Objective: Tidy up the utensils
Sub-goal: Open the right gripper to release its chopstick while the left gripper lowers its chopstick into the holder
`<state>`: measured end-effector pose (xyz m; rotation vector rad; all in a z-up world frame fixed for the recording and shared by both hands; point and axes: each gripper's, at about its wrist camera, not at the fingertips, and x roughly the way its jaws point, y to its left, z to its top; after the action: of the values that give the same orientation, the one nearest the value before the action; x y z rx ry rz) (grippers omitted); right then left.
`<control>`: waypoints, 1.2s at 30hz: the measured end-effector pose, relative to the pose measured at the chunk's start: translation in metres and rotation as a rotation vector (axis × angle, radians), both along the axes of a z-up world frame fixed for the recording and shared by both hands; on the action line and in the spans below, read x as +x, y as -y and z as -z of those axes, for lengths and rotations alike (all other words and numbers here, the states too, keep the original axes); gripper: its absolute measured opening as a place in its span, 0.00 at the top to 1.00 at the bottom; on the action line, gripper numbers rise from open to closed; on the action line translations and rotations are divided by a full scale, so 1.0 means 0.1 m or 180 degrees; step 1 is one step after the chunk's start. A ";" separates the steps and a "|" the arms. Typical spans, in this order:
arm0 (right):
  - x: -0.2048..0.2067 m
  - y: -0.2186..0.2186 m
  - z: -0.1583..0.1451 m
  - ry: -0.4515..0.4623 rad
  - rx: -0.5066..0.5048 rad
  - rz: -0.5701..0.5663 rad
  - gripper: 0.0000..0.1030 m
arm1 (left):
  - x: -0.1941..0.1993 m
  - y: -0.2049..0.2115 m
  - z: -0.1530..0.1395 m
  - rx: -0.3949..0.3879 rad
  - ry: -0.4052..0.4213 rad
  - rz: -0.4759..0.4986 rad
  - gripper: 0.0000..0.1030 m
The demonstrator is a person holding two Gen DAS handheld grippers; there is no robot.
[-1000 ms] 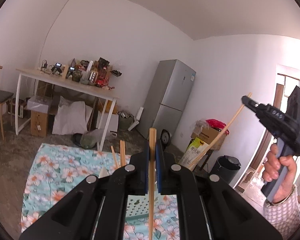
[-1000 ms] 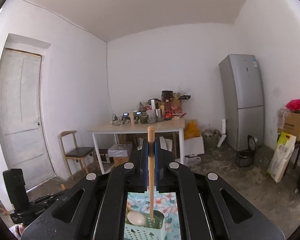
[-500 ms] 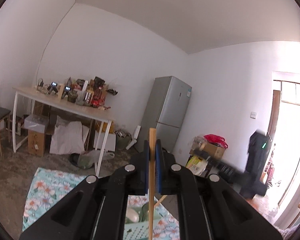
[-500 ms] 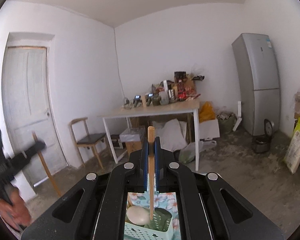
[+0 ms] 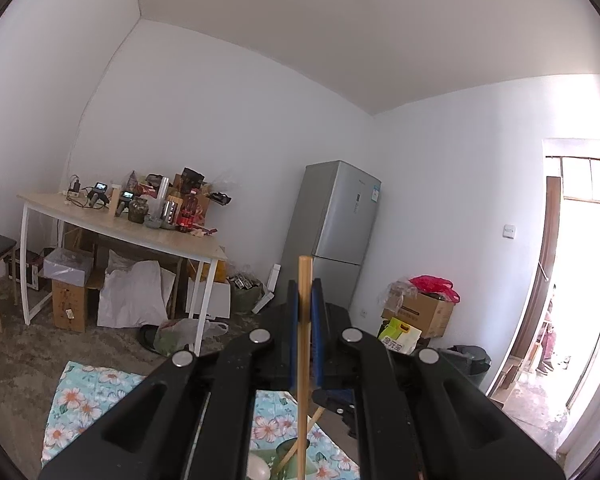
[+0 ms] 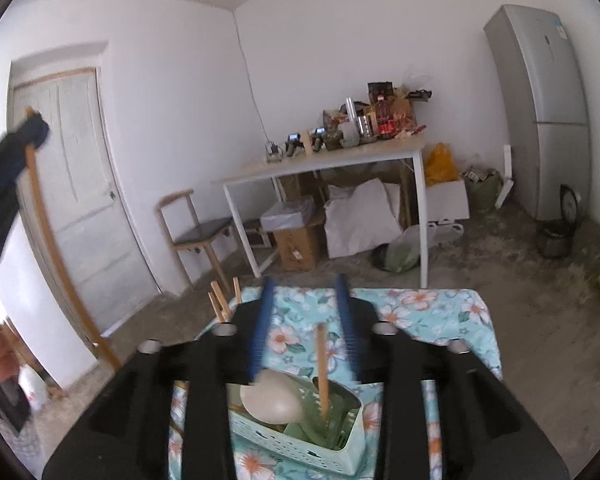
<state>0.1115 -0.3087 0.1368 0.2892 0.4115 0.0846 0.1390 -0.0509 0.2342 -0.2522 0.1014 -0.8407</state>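
In the left wrist view my left gripper is shut on an upright wooden chopstick. The right wrist view has it high at the left, still with that chopstick. My right gripper hangs over a mint utensil basket, its jaws opening. A second chopstick stands in the basket between the blue pads, touching neither. A white spoon and green utensils lie in the basket. The right gripper's tips show low in the left wrist view.
The basket sits on a floral cloth spread over the floor. More chopstick ends stick up left of the right gripper. Behind stand a cluttered white table, a chair, a fridge and a door.
The right gripper came down over the basket, tipped downward and opened, letting go of its chopstick, which now stands in the basket. The left gripper rose with its chopstick still clamped.
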 end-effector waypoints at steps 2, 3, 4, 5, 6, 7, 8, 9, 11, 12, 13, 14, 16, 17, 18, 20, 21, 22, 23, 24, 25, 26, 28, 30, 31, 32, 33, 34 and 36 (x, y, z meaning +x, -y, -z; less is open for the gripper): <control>-0.10 0.08 -0.06 0.0079 0.0071 0.0016 0.57 | 0.03 0.06 0.01 -0.0005 0.0002 0.0001 0.95; -0.16 0.12 -0.09 0.0115 0.0110 0.0029 0.56 | 0.05 0.09 0.02 -0.0016 -0.0008 0.0013 0.95; -0.24 0.17 -0.12 0.0155 0.0160 0.0055 0.56 | 0.07 0.12 0.03 -0.0023 -0.0011 0.0012 0.95; -0.31 0.20 -0.14 0.0184 0.0197 0.0085 0.56 | 0.09 0.15 0.04 -0.0025 -0.0010 0.0007 0.95; -0.38 0.23 -0.16 0.0212 0.0235 0.0112 0.55 | 0.11 0.18 0.06 -0.0022 -0.0005 0.0008 0.95; -0.50 0.26 -0.18 0.0256 0.0282 0.0141 0.55 | 0.13 0.23 0.08 -0.0014 -0.0002 0.0012 0.95; -0.56 0.28 -0.19 0.0281 0.0300 0.0168 0.55 | 0.17 0.27 0.10 0.0002 -0.0003 0.0017 0.95; -0.64 0.30 -0.19 0.0299 0.0312 0.0207 0.54 | 0.19 0.34 0.13 0.0033 -0.0002 0.0017 0.95; -0.75 0.34 -0.18 0.0308 0.0340 0.0260 0.53 | 0.26 0.44 0.20 0.0081 -0.0020 0.0007 0.95; -0.81 0.36 -0.17 0.0308 0.0362 0.0286 0.53 | 0.29 0.50 0.25 0.0107 -0.0036 -0.0012 0.95; -0.83 0.38 -0.16 0.0301 0.0379 0.0300 0.53 | 0.34 0.54 0.28 0.0129 -0.0038 -0.0031 0.95; -0.86 0.39 -0.15 0.0290 0.0395 0.0308 0.53 | 0.36 0.59 0.32 0.0165 -0.0035 -0.0050 0.95; -0.90 0.39 -0.12 0.0260 0.0400 0.0328 0.53 | 0.41 0.67 0.40 0.0213 -0.0024 -0.0073 0.95; -0.91 0.38 -0.10 0.0233 0.0402 0.0335 0.53 | 0.44 0.72 0.44 0.0237 -0.0024 -0.0070 0.95; -0.91 0.37 -0.08 0.0216 0.0409 0.0340 0.53 | 0.46 0.76 0.48 0.0263 -0.0038 -0.0074 0.95; -0.90 0.37 -0.05 0.0192 0.0415 0.0344 0.53 | 0.50 0.83 0.56 0.0326 -0.0051 -0.0080 0.95; -0.89 0.37 -0.03 0.0175 0.0419 0.0342 0.53 | 0.51 0.85 0.60 0.0356 -0.0051 -0.0090 0.95; -0.89 0.36 0.00 0.0138 0.0418 0.0367 0.53 | 0.52 0.90 0.65 0.0423 -0.0046 -0.0125 0.95; -0.89 0.36 0.02 0.0122 0.0422 0.0368 0.53 | 0.52 0.92 0.70 0.0461 -0.0047 -0.0138 0.95; -0.88 0.36 0.04 0.0096 0.0429 0.0366 0.53 | 0.52 0.93 0.74 0.0494 -0.0058 -0.0139 0.94; -0.87 0.36 0.05 0.0081 0.0438 0.0368 0.53 | 0.53 0.95 0.78 0.0538 -0.0086 -0.0136 0.93; -0.88 0.37 0.06 0.0069 0.0449 0.0373 0.53 | 0.53 0.95 0.81 0.0569 -0.0119 -0.0135 0.85; -0.88 0.37 0.09 0.0043 0.0480 0.0399 0.52 | 0.54 0.92 0.85 0.0559 -0.0186 -0.0128 0.67; -0.87 0.37 0.09 0.0030 0.0505 0.0406 0.51 | 0.52 0.88 0.84 0.0524 -0.0194 -0.0165 0.58; -0.87 0.36 0.09 0.0028 0.0506 0.0411 0.51 | 0.51 0.86 0.84 0.0518 -0.0188 -0.0174 0.56; -0.88 0.35 0.08 0.0029 0.0503 0.0416 0.51 | 0.49 0.84 0.82 0.0514 -0.0178 -0.0196 0.53; -0.90 0.32 0.06 0.0039 0.0498 0.0415 0.51 | 0.46 0.81 0.80 0.0507 -0.0160 -0.0215 0.51; -0.91 0.31 0.05 0.0050 0.0490 0.0414 0.51 | 0.43 0.79 0.79 0.0505 -0.0148 -0.0221 0.51; -0.98 0.24 0.00 0.0085 0.0456 0.0419 0.50 | 0.37 0.72 0.75 0.0497 -0.0128 -0.0248 0.45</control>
<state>0.0132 -0.3326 0.1367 0.4552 0.3596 -0.0112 0.1758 -0.1233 0.1588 -0.1255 0.1930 -0.7464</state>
